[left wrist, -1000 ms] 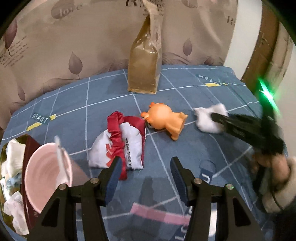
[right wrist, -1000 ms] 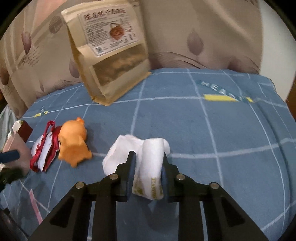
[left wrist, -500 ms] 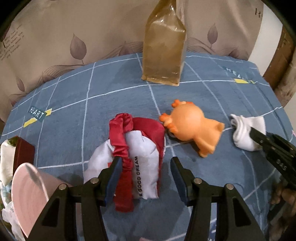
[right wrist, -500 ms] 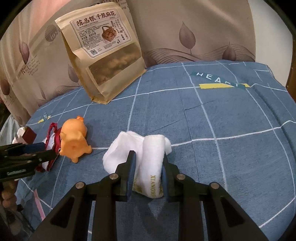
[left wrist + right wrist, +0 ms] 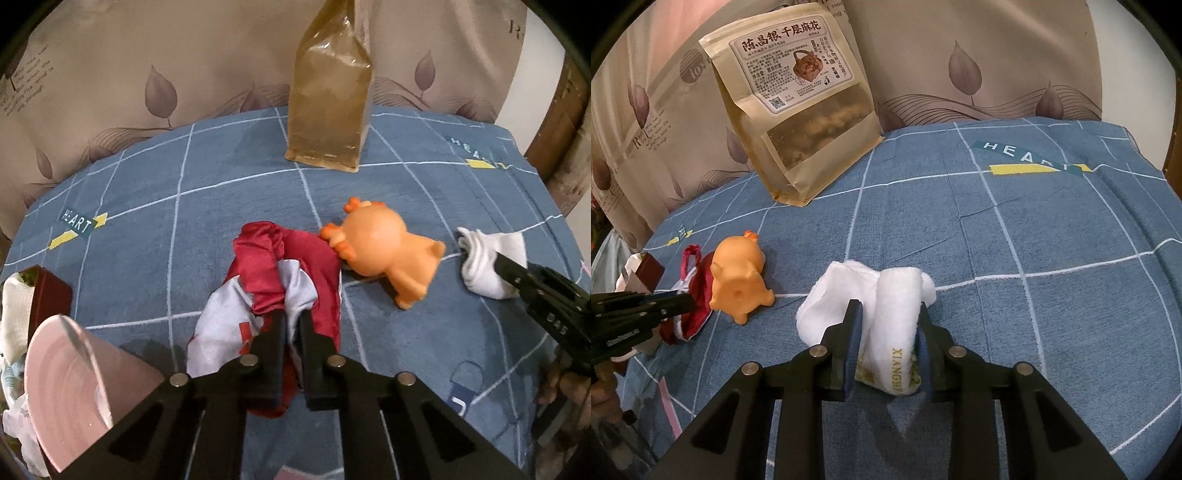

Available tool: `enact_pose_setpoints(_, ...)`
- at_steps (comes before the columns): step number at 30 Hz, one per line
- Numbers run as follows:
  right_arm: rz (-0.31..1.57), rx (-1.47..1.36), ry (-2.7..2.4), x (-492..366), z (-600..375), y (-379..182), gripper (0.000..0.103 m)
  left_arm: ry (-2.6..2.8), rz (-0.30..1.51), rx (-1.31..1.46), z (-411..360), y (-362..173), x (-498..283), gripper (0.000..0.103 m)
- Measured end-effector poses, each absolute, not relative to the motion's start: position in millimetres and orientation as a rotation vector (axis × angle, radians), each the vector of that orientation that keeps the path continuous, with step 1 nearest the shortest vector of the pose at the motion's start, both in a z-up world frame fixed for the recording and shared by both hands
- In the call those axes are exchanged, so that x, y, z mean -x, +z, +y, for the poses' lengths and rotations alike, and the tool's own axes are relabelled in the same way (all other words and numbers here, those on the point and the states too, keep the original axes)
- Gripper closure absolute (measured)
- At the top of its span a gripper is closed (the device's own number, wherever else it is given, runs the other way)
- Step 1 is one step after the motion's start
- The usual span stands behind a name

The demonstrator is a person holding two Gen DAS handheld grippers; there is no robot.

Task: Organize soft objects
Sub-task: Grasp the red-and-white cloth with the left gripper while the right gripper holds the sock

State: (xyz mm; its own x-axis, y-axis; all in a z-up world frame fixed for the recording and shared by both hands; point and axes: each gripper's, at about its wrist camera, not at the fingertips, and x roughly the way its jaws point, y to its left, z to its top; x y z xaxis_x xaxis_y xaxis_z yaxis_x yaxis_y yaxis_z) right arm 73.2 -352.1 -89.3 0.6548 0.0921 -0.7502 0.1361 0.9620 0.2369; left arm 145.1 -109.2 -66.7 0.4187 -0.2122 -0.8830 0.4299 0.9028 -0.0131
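Note:
My left gripper [image 5: 291, 317] is shut on a crumpled red and white cloth pouch [image 5: 291, 258], pinching its near edge against the blue checked bedspread [image 5: 207, 221]. An orange plush toy [image 5: 380, 251] lies on its side just right of the pouch. Further right, my right gripper [image 5: 888, 310] straddles a rolled white towel [image 5: 897, 295] that rests on the bedspread. Its jaws are opening, and the towel still touches both pads. The left wrist view shows the right gripper [image 5: 498, 258] at the towel [image 5: 484, 258].
A tall brown snack bag [image 5: 798, 110] stands at the back against the leaf-print fabric. A pink bowl [image 5: 62, 369] and a dark red box [image 5: 48, 299] holding white cloths sit at the near left. A hand shows at the right edge.
My left gripper came forward and down over the red and white pouch and closed on it. The right gripper's fingers have spread slightly around the towel.

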Motion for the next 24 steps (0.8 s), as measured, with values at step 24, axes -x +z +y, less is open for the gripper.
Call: enact_pose_setpoints(24, 0.862, -0.279, -0.028, -73.1, -351.5, -89.4, 0.077, -0.491, 0.92, -0.178, -87.6, 24.1, -94.9, 0.097)
